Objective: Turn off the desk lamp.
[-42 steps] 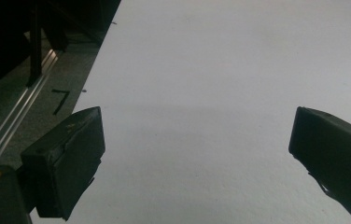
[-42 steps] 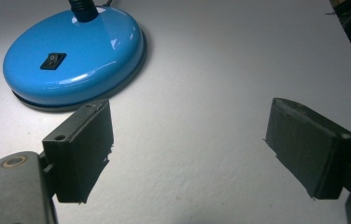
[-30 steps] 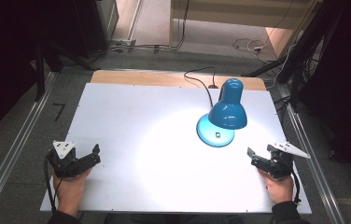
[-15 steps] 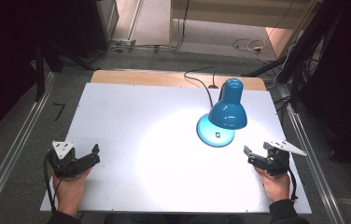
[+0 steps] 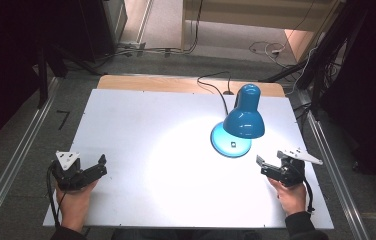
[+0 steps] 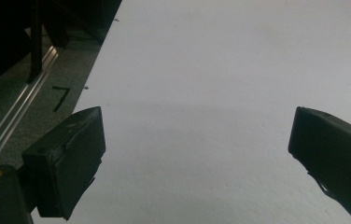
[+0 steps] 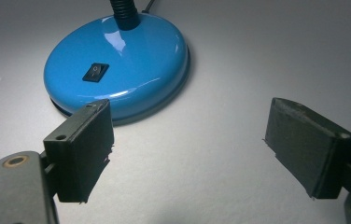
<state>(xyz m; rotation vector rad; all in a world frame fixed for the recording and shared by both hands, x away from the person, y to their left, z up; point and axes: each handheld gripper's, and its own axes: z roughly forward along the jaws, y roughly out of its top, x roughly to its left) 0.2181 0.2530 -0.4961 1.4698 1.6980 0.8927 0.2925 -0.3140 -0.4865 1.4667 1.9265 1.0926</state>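
We keep right claw (image 7: 187, 149) spread wide, empty, aimed at lamp (image 7: 117, 65) just ahead, its switch (image 7: 94, 72) facing us for pressing; left claw (image 6: 197, 163) released, resting on counter (image 5: 141, 130) far aside

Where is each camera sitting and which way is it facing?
High view: above the person's side, looking forward and down on the table; shows both hands, the left gripper, right gripper and lamp.
Left gripper view: rides the left gripper, facing bare table between its open fingers.
Right gripper view: rides the right gripper, facing the lamp base.
The high and right gripper views share the lamp base and its switch.
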